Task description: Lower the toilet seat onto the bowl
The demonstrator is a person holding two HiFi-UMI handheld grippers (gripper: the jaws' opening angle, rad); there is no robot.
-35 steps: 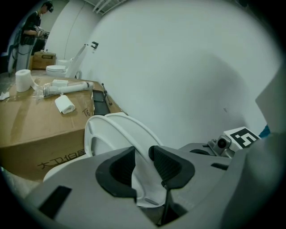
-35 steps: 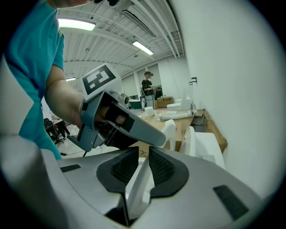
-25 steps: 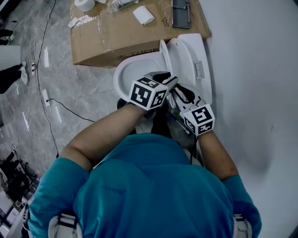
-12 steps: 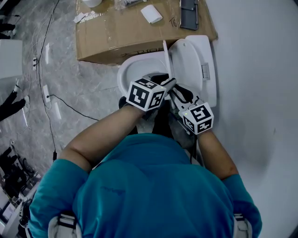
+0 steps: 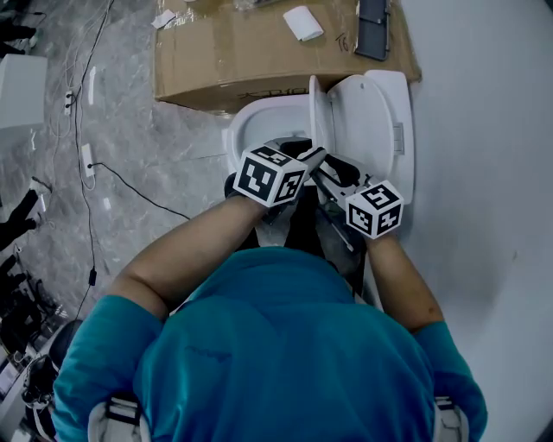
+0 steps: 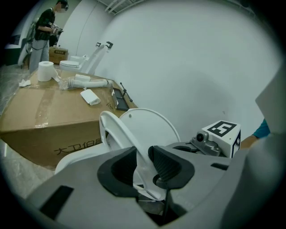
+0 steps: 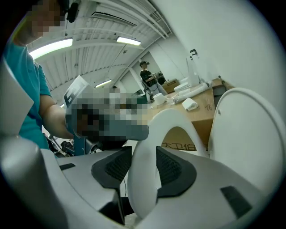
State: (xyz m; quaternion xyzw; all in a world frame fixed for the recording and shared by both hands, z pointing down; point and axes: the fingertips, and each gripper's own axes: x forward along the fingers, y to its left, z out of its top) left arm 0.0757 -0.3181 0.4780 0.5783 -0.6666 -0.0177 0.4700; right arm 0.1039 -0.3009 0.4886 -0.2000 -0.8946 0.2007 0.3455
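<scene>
The white toilet seat [image 5: 316, 110] stands upright on edge between the bowl [image 5: 259, 121] and the raised lid [image 5: 373, 129]. My left gripper [image 5: 304, 155] reaches in from the bowl side. In the left gripper view its pads [image 6: 166, 164] press on the seat ring [image 6: 114, 127], so it is shut on it. My right gripper [image 5: 324, 170] comes in beside it on the lid side. In the right gripper view the seat ring [image 7: 174, 118] sits between its jaws [image 7: 142, 166], which are opening, with a thin gap at the left pad [image 7: 114, 166].
A cardboard box [image 5: 233, 60] stands right behind the bowl, with a white packet [image 5: 302, 22] and a dark device [image 5: 373, 26] on it. The white wall [image 5: 484, 129] runs close along the right. Cables [image 5: 130, 194] lie on the marble floor at the left.
My right gripper has rolled a little, so its marker cube shows another face and sits slightly higher. The seat still stands upright and the left gripper holds its place.
</scene>
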